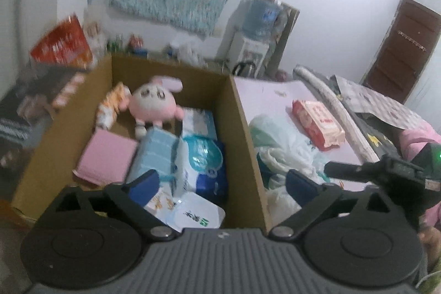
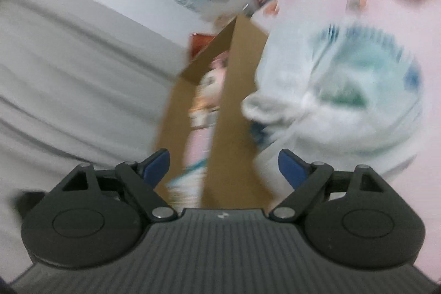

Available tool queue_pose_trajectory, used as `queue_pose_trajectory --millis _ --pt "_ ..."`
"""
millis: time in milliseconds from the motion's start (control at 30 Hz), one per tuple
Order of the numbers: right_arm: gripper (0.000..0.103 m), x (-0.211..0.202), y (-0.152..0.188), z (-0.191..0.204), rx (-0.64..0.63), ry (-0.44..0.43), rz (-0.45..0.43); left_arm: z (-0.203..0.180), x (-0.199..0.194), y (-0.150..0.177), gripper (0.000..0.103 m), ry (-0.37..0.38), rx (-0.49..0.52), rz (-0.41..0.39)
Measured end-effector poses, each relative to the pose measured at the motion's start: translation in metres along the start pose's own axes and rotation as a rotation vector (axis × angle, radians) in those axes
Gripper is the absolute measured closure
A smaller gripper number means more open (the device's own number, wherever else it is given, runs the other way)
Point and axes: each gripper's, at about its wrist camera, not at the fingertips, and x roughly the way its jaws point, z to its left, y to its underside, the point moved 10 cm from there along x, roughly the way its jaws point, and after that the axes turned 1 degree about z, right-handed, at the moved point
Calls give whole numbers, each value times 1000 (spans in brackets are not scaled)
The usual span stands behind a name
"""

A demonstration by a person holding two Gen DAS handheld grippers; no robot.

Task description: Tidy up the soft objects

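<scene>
A brown cardboard box (image 1: 239, 128) stands on the pink bed. Inside lie a pink plush bunny (image 1: 153, 104), a pink pad (image 1: 106, 156) and several blue-and-white tissue packs (image 1: 176, 156). My left gripper (image 1: 222, 182) is open and empty over the box's near edge. On the bed to the right lie a red wipes pack (image 1: 318, 123) and crumpled white plastic bags (image 1: 284, 153). My right gripper (image 2: 223, 166) is open and empty, tilted, facing the box wall (image 2: 234, 101) with a white and teal soft pack (image 2: 344, 90) to its right. That view is blurred.
A red box (image 1: 62, 43) and dark cartons stand left of the cardboard box. A water dispenser (image 1: 255, 40) and a brown door (image 1: 399, 46) are at the back. A rolled mat (image 1: 330, 101) and a patterned blanket (image 1: 380, 104) lie at the right. My other gripper's body (image 1: 399, 175) shows at right.
</scene>
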Motion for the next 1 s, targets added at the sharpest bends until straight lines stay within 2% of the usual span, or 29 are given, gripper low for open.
queue_pose_trajectory --millis 133,200,333,567,733,833,933,1000 --pt "10 -9 3 16 -210 205 -68 7 -16 -1 0 -62 22 -65" --pt "1 -12 6 23 -301 310 -99 11 -22 -2 0 -86 31 -88" --pt "1 -23 13 31 -443 458 -141 20 -35 0 0 -132 46 -114" --pt "1 -40 17 61 -558 592 -214 39 -52 9 0 -206 7 -118" --pt "1 -45 32 75 -550 637 -237 46 -61 14 0 -271 -8 -119" --pt "1 -50 42 81 -546 669 -287 47 -64 18 0 -305 14 -117" --pt "1 -53 50 88 -550 703 -325 47 -59 25 0 -317 29 -63" --pt "1 -55 53 91 -560 739 -337 45 -54 30 0 -282 44 -22"
